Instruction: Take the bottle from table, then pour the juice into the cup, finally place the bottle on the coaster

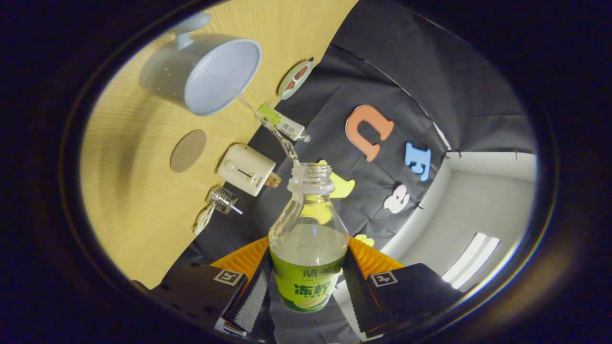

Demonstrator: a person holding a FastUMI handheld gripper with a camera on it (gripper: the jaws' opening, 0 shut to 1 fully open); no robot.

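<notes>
Item: your hand-held gripper (308, 282), fingers closed from both sides on the clear juice bottle (308, 239), pressing its green-labelled lower body. The bottle sits between the fingers, neck pointing forward, cap off, pale juice filling part of its body.

Item: stream of juice (272, 129), a thin clear thread running from the bottle's open mouth to the rim of the cup.

Item: pale blue cup (210, 71), well beyond your fingers on the wooden surface (124, 191), its open mouth turned toward you, its handle on the far side. Your whole view is rolled, so the surface stands tilted ahead of the fingers.

Item: round brown coaster (188, 150), flat on the surface, between the cup and your fingers, apart from the cup, nothing on it.

Item: small cream box-shaped appliance (246, 169) with a knob, just beside the coaster, near the surface's edge.

Item: small clear glass piece with a metal part (220, 203), nearer your fingers than the appliance; what it is you cannot tell.

Item: small tube with a green and white label (282, 123), lying behind the juice stream.

Item: round disc with a green rim (295, 79), at the surface's edge beyond the cup.
</notes>
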